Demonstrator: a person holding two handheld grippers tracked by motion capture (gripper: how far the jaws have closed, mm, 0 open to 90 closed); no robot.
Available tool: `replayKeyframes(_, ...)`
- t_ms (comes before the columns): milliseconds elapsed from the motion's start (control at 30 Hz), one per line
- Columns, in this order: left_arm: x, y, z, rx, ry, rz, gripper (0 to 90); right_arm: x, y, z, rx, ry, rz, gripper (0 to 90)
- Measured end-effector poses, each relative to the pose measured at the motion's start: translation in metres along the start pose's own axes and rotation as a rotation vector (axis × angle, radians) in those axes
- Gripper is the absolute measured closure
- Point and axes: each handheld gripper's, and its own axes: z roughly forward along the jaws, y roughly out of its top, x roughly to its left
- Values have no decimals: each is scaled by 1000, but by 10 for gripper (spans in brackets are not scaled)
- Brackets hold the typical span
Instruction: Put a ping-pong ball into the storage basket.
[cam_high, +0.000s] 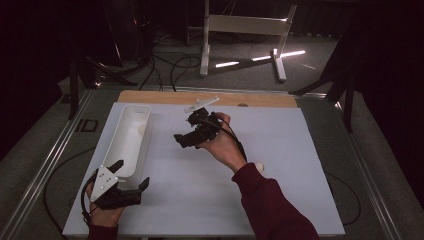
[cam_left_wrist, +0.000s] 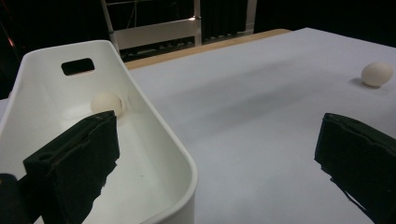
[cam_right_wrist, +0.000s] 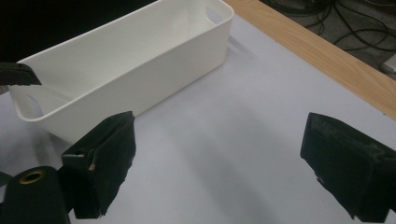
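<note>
A long white bin (cam_high: 125, 145) lies on the left of the white table, with one white egg (cam_left_wrist: 106, 102) inside near its far handle slot. A second egg (cam_high: 259, 166) rests on the table beside the right sleeve and appears far right as the egg (cam_left_wrist: 377, 73) in the left gripper view. My left gripper (cam_high: 131, 174) is open at the bin's near end, one jaw over the rim of the bin (cam_left_wrist: 154, 140). My right gripper (cam_high: 184, 129) is open over mid-table, facing the bin (cam_right_wrist: 140, 70) with nothing between its jaws.
A wooden strip (cam_high: 210, 97) runs along the table's far edge and shows as the strip (cam_right_wrist: 327, 51) in the right gripper view. Behind the table stand a white frame (cam_high: 245, 30) and floor cables (cam_high: 170, 65). Metal rails (cam_high: 55, 150) flank the table.
</note>
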Motion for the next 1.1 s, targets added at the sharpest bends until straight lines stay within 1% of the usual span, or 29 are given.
replayKeyframes(33, 0, 0, 0, 0, 0, -1, 4, 0, -1, -1, 0, -10, 1, 97)
replayKeyframes(233, 0, 0, 0, 1, 0, -1, 4, -6, -5, -3, 0, -20, 8, 95)
replayKeyframes(900, 0, 0, 0, 2, 0, 1, 4, -17, -12, -17, -13, -35, 23, 93)
replayKeyframes(1100, 0, 0, 0, 5, 1, 1, 4, -23, -16, -21, -16, -40, 30, 93)
